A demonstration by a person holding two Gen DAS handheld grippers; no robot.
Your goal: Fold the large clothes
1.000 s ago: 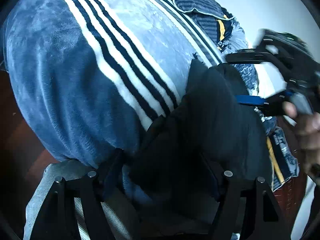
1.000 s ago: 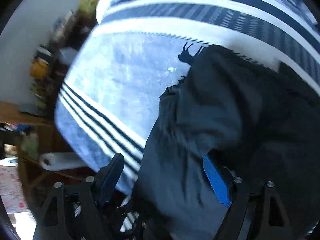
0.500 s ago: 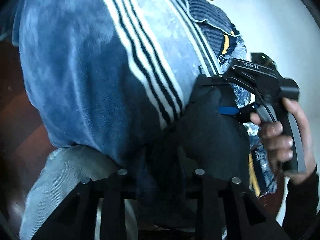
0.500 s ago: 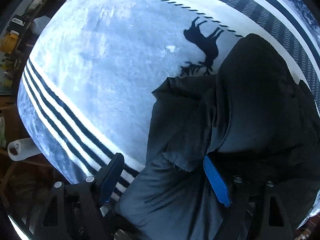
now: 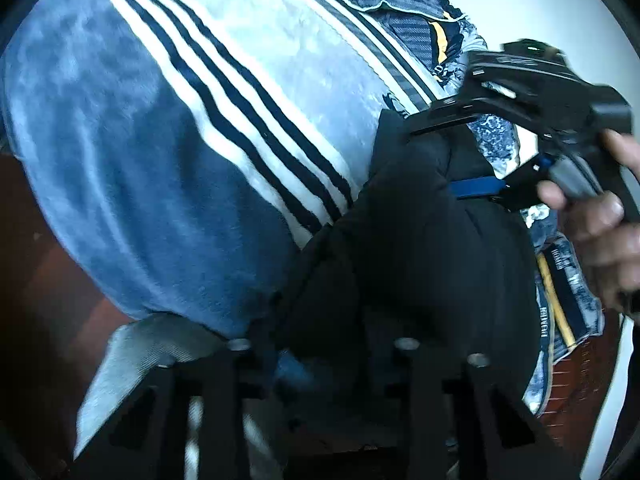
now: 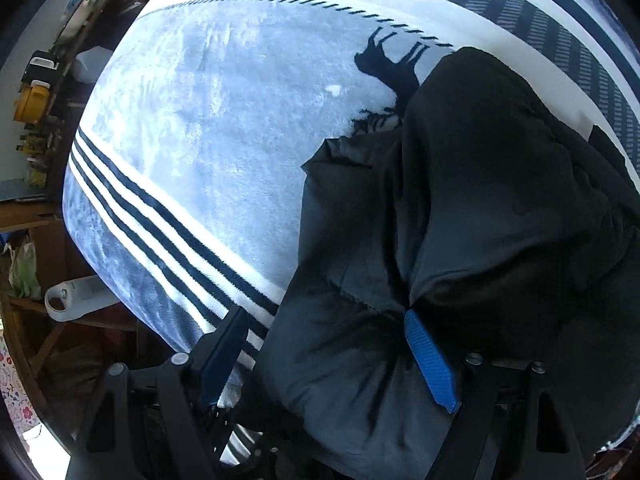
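1. My right gripper [image 6: 324, 356] is spread wide around a bunch of the black jacket [image 6: 480, 216], lower right
2. My left gripper [image 5: 324, 354] pinches the jacket's edge, lower centre, on the striped blue blanket [image 5: 168, 132]

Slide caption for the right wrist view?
Right gripper open around bunched black garment on a striped blue blanket.

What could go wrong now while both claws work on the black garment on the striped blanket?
1. The right claw stands wide around a thick bunch of the black garment; when it closes, it may catch several layers and spoil the fold.
2. The left claw is buried in the dark cloth, so its grip cannot be checked; the cloth may slip out.
3. Either claw could also pinch the striped blanket underneath.
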